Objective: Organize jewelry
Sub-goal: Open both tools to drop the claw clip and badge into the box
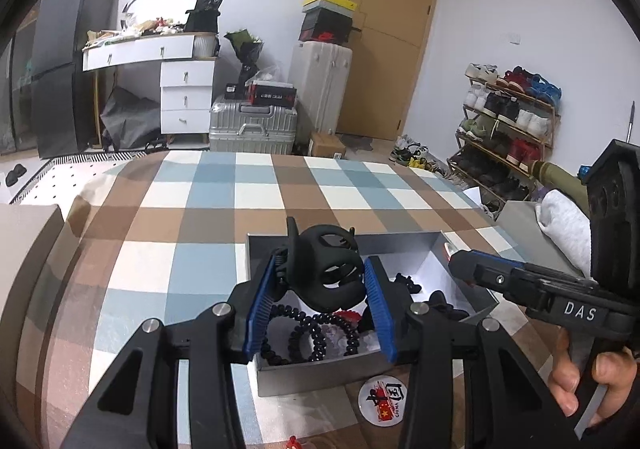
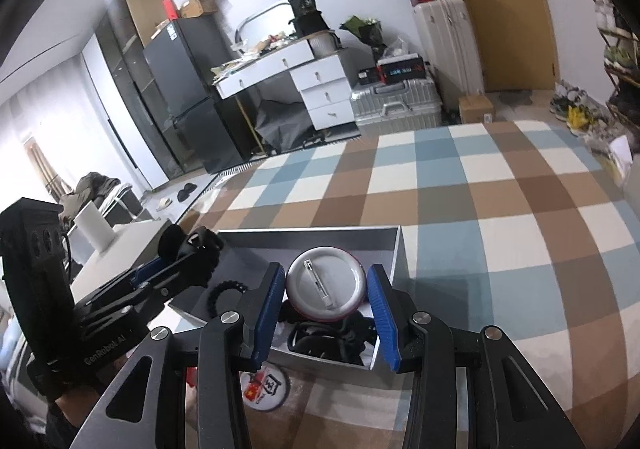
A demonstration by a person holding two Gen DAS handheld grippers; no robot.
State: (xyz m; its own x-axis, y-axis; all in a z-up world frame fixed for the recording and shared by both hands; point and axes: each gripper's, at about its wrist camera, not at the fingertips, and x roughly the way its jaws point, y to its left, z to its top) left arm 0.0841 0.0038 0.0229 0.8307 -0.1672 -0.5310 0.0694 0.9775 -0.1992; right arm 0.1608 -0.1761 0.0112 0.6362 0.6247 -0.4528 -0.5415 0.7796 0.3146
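My left gripper [image 1: 322, 275] is shut on a black hair claw clip [image 1: 326, 269] and holds it over the grey open box [image 1: 316, 373]. In the box lie black bead bracelets [image 1: 308, 333] and other dark pieces. My right gripper [image 2: 326, 291] is shut on a round pin badge [image 2: 326, 285], seen from its silver back, above the same box [image 2: 396, 249]. The right gripper also shows in the left wrist view [image 1: 454, 261] at the box's right side. The left gripper with the claw clip [image 2: 192, 249] shows in the right wrist view at the box's left.
The box sits on a checked blue, brown and white cloth [image 1: 224, 217]. A round badge with a red flag [image 1: 382, 397] lies on the cloth in front of the box. A small red item [image 1: 294, 443] lies near the front edge. Suitcases, drawers and a shoe rack stand beyond.
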